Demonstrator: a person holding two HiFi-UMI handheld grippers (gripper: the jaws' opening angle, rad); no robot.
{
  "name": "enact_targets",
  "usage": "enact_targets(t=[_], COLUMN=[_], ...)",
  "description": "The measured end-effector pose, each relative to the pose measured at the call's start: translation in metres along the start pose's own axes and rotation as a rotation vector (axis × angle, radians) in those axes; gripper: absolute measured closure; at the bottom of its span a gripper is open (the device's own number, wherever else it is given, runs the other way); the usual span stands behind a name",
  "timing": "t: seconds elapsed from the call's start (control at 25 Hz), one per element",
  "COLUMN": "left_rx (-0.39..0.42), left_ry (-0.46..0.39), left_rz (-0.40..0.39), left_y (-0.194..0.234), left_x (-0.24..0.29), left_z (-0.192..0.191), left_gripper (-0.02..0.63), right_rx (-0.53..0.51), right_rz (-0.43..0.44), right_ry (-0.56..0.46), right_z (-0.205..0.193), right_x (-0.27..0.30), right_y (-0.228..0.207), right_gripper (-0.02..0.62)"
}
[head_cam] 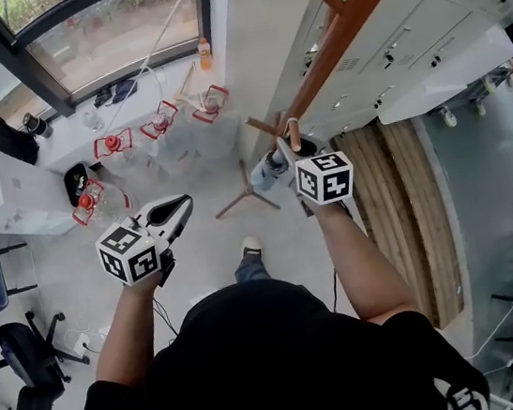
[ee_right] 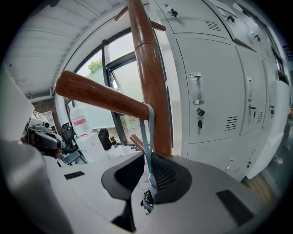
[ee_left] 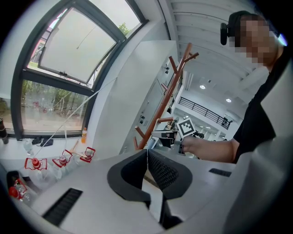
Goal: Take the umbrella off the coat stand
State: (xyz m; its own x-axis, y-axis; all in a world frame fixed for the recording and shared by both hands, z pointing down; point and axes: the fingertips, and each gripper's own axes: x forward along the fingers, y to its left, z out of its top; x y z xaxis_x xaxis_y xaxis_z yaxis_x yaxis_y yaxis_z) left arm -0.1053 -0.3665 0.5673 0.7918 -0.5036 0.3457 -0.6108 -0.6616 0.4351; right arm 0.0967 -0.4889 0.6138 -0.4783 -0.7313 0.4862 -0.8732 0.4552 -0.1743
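The brown wooden coat stand [head_cam: 336,27] rises ahead of me, in front of the lockers. A small folded umbrella [ee_right: 149,182] hangs from one slanting peg [ee_right: 98,95] by a teal strap [ee_right: 145,132]. My right gripper [ee_right: 147,157] is shut on the umbrella's top end, just below the peg and against the pole. In the head view the right gripper [head_cam: 284,155] sits at the pole, with light-blue umbrella fabric [head_cam: 266,171] beside it. My left gripper [head_cam: 183,203] is held to the left, away from the stand, shut on nothing. The left gripper [ee_left: 147,153] looks toward the stand [ee_left: 169,91].
Grey lockers [ee_right: 215,91] stand right behind the stand. Several clear water jugs with red handles [head_cam: 160,126] sit on the floor by the window [head_cam: 109,30]. White boxes [head_cam: 13,191] and office chairs [head_cam: 20,341] are at the left. The stand's legs [head_cam: 246,196] spread near my feet.
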Motion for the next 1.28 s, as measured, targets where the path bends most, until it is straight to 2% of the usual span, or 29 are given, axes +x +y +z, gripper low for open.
enact_targets(t=[1.28], left_rx=[-0.004], left_ry=[0.034], left_rz=[-0.005], left_y=[0.0024], left_x=[0.004], left_z=[-0.0073], left_gripper=[0.578], right_rx=[0.006], right_rz=[-0.011], right_ry=[0.003], right_z=[-0.0037], right_x=[0.0061], right_y=[-0.0049], right_gripper=[0.574])
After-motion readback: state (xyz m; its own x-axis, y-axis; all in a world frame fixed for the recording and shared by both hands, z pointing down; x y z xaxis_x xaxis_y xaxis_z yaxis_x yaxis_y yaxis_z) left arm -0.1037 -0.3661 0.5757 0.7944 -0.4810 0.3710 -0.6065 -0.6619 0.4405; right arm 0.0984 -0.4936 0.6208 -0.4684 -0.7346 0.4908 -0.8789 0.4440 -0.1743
